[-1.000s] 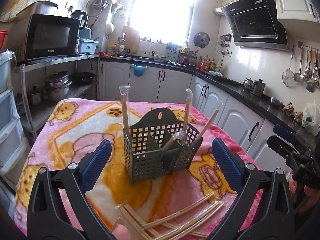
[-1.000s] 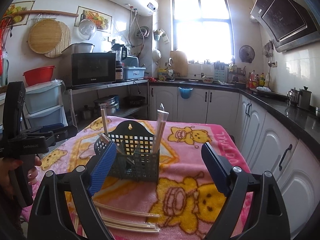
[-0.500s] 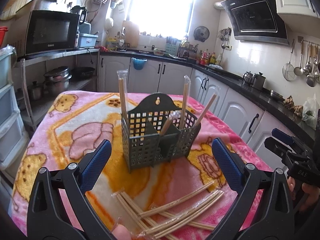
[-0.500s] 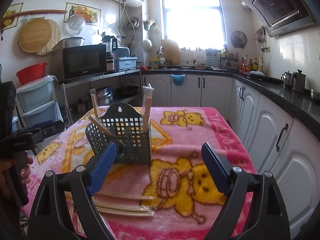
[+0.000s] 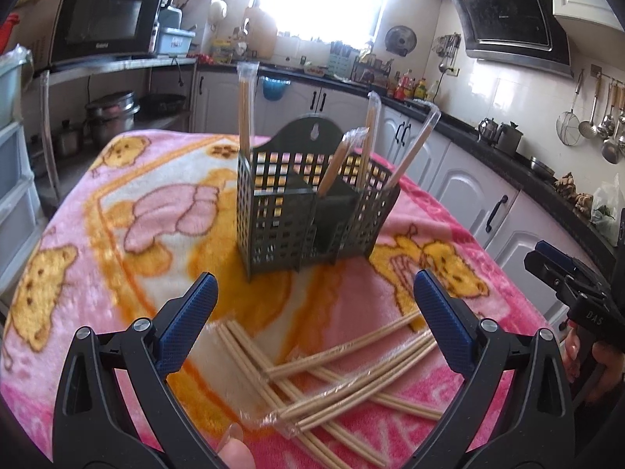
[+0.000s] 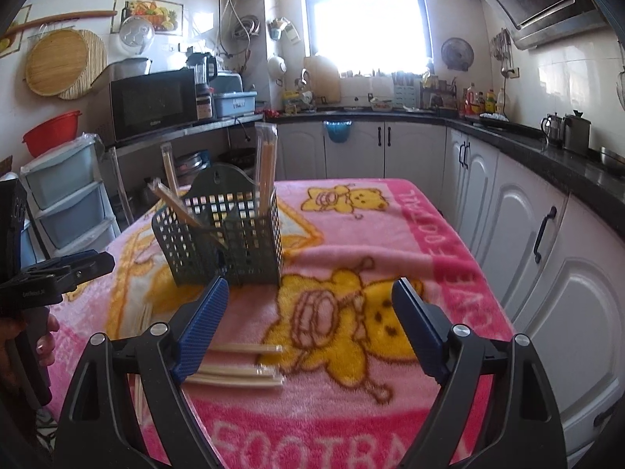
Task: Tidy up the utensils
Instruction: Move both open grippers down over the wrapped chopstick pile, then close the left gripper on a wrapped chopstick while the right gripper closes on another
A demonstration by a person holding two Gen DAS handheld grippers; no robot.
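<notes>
Chopsticks (image 5: 351,375), each pair sealed in a thin clear sleeve, lay in a loose crossed heap on the near part of the table, just under my left gripper (image 5: 312,320). Compared with a second before, both tools had sunk toward the table and tipped further down, so the heap filled more of the left view and the caddy (image 5: 312,211) sat higher in it. I took that as the approach to the next pick, with no pair lifted yet. The left gripper stood wide open and empty. The right gripper (image 6: 310,326) was also open with nothing between its pads, though its jaws had just eased in slightly.

The caddy was a dark green plastic basket with gridded walls and inner dividers, already holding several wrapped pairs leaning at odd angles. The blanket (image 6: 390,234) under it was a fluffy pink fleece with yellow bears. The sticks were pale, smooth wood, slim and round; their crinkled wrap looked slippery.
</notes>
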